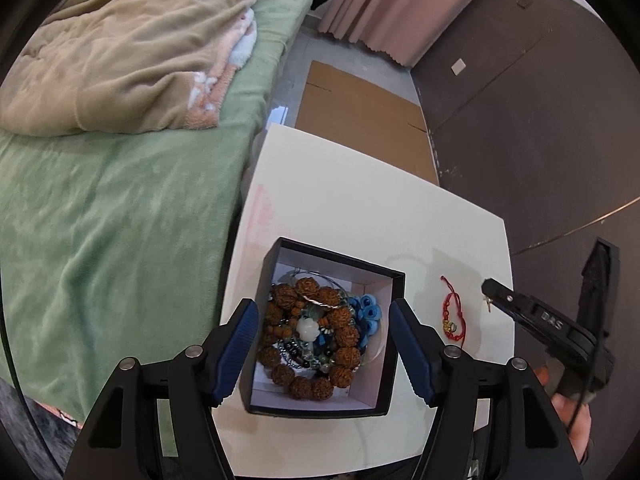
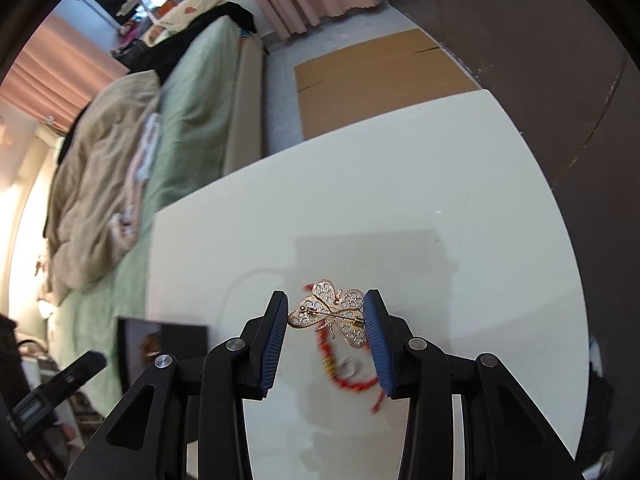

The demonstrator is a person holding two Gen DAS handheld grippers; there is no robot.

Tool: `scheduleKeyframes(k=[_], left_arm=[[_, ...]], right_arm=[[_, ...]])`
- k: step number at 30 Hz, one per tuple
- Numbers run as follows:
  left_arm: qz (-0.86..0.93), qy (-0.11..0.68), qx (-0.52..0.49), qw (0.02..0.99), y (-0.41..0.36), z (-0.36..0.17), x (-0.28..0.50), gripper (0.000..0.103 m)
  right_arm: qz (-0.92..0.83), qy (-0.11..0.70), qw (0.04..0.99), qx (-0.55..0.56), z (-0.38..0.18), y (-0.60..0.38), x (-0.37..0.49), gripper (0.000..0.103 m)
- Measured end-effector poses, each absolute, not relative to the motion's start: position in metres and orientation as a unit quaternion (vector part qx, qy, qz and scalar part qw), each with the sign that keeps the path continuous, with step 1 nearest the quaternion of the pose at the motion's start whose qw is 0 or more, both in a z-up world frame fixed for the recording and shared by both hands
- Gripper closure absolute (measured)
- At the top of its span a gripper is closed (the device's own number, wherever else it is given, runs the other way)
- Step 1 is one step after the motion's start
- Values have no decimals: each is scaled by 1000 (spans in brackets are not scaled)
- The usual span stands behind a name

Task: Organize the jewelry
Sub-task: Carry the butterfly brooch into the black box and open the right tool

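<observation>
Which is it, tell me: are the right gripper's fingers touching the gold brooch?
Touching. The right wrist view shows the gold butterfly brooch pinched between both blue fingers, lifted above the table.

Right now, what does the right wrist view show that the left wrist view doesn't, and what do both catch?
Only the right wrist view: the gold butterfly brooch held between the right gripper fingers, pin side toward the camera, above the table.

Only the left wrist view: the contents of the black box, namely a brown bead bracelet and blue beads, with the left gripper open around the box.

Both: the red cord bracelet lying on the white table, the green bed and the cardboard.
</observation>
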State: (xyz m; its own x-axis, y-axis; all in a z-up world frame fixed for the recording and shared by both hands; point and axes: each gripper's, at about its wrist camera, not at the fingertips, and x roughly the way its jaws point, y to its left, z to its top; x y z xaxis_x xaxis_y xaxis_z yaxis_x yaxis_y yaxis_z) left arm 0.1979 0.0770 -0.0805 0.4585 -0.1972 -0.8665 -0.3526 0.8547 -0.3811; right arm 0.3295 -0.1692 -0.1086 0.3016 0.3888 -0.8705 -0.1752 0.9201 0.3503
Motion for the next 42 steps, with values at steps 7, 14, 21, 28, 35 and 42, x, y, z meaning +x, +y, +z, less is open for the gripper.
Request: scheduleKeyframes(k=[7, 14, 21, 28, 35, 42], left_arm=[[70, 490, -253, 831, 87, -66, 179, 34], [90, 452, -237, 855, 100, -49, 158, 34], [108, 424, -214, 873, 114, -41, 134, 34], [125, 411, -206, 879, 123, -38, 117, 34], [94, 419, -215, 877, 108, -38, 122, 34], [46, 436, -188, 879, 65, -37, 141, 34]], right_arm=[[231, 550, 797, 90, -83, -133, 301, 63], [282, 540, 788, 93, -63, -100, 274, 63], [327, 541, 768, 103, -58, -71, 252, 63], [372, 560, 730, 120, -67, -51, 237, 43], [351, 544, 752, 126, -61, -78, 235, 31], [307, 529, 780, 129, -51, -132, 233, 31]])
